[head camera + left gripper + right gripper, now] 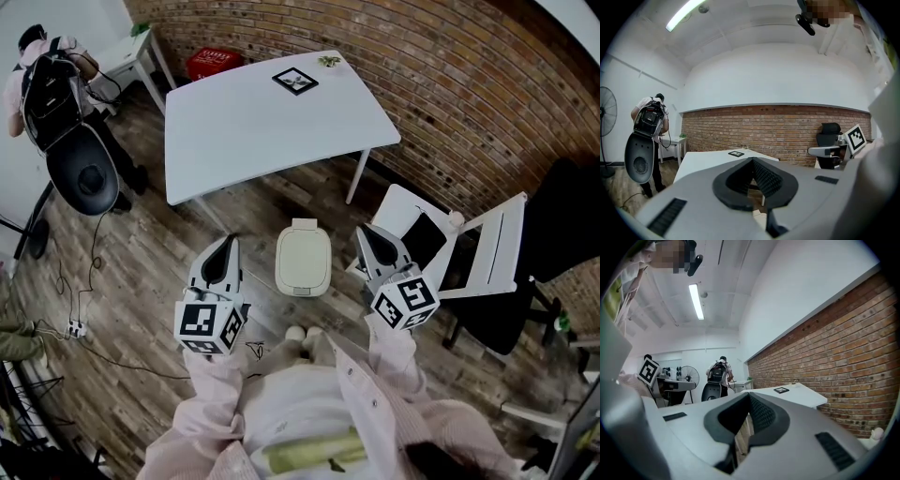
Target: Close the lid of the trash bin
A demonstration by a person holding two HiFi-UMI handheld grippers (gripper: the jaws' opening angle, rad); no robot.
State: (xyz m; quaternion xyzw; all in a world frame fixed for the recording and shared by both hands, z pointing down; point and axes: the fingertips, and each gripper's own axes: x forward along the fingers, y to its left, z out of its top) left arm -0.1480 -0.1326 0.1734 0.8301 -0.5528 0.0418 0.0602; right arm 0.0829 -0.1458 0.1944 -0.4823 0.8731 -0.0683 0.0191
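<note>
In the head view a small cream trash bin (302, 260) stands on the wooden floor just in front of my feet, and its lid lies flat over the top. My left gripper (230, 243) hovers to the bin's left, jaws together with nothing in them. My right gripper (364, 233) hovers to the bin's right, also shut and empty. Neither touches the bin. The left gripper view shows my left gripper (752, 160) pointing over the white table, and the right gripper view shows my right gripper (749, 395) pointing along the brick wall. The bin is in neither gripper view.
A white table (262, 122) with a marker card (295, 81) stands beyond the bin. A white folding chair (469, 253) is close on the right. At far left are a black chair (84, 173) and a person with a backpack (47, 75). Cables and a power strip (75, 328) lie on the floor.
</note>
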